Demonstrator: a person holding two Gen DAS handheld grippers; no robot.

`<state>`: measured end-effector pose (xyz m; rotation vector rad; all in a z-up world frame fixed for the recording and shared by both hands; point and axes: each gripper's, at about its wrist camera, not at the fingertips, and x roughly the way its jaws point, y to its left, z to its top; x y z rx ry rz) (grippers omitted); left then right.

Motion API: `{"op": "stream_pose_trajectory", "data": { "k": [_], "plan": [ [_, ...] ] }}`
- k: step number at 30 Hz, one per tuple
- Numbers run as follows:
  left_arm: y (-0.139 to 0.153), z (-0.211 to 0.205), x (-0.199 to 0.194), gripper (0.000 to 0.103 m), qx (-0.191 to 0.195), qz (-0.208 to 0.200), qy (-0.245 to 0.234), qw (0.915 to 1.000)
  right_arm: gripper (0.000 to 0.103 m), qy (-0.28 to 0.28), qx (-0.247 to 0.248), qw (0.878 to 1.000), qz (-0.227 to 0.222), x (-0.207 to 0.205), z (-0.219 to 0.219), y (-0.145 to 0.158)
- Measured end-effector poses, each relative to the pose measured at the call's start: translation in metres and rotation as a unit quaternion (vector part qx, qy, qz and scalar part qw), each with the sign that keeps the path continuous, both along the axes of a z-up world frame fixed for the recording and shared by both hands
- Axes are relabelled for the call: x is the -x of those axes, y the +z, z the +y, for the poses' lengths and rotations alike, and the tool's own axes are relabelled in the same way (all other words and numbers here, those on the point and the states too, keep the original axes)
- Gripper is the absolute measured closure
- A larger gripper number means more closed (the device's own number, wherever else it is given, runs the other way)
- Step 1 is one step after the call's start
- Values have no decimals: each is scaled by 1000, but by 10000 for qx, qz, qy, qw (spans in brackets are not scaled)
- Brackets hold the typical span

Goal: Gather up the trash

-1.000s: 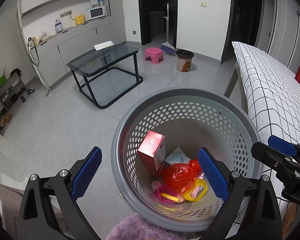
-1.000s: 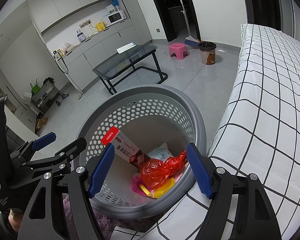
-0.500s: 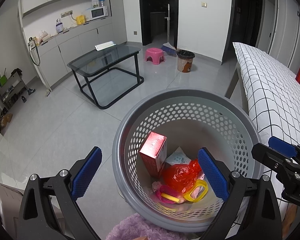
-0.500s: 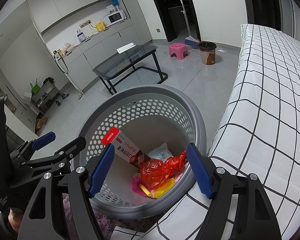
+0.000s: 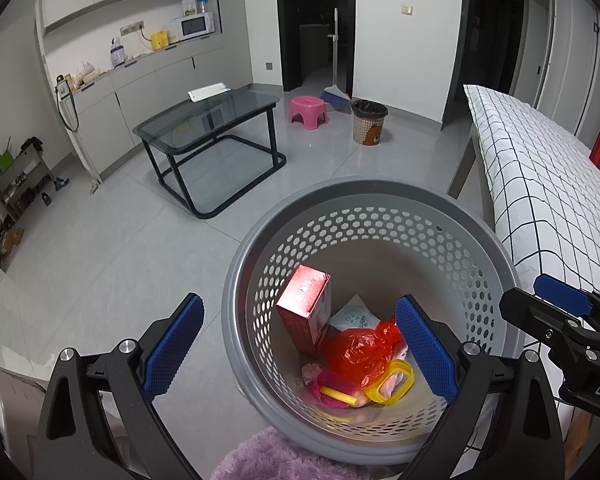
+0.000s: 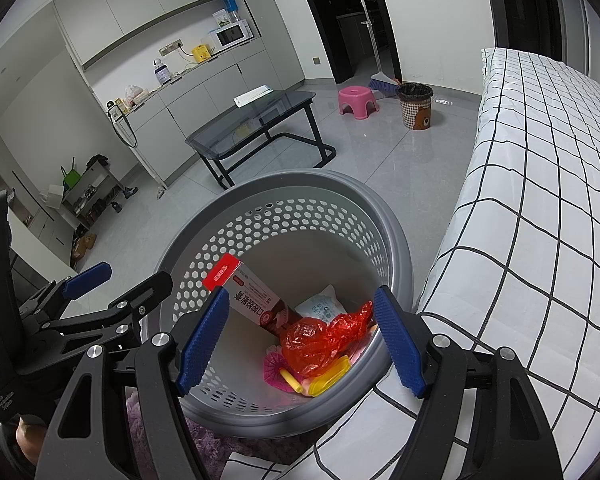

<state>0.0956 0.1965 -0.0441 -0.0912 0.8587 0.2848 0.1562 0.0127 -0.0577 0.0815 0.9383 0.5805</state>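
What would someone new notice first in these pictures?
The grey basket in the foreground, beside the checked bed, with a red bag and a red box inside. Both blue-padded claws, left and right, hang open above it, holding nothing.

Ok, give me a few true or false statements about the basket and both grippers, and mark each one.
1. The grey basket holds a red box and a red plastic bag. True.
2. The right gripper grips the red bag. False: its jaws stand open and empty above the basket.
3. The left gripper is open. True.
4. The basket is empty. False: several items lie inside.
5. The basket stands on the glass table. False: it sits beside the checked bed.
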Motion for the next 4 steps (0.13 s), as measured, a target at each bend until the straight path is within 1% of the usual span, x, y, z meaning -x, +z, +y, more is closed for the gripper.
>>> {"op": "stream_pose_trajectory", "data": {
  "k": [4],
  "plan": [
    [2, 1, -1, 8, -10, -1, 7, 10000, 31, 0, 1, 10000, -1, 0, 0, 0]
  ]
}}
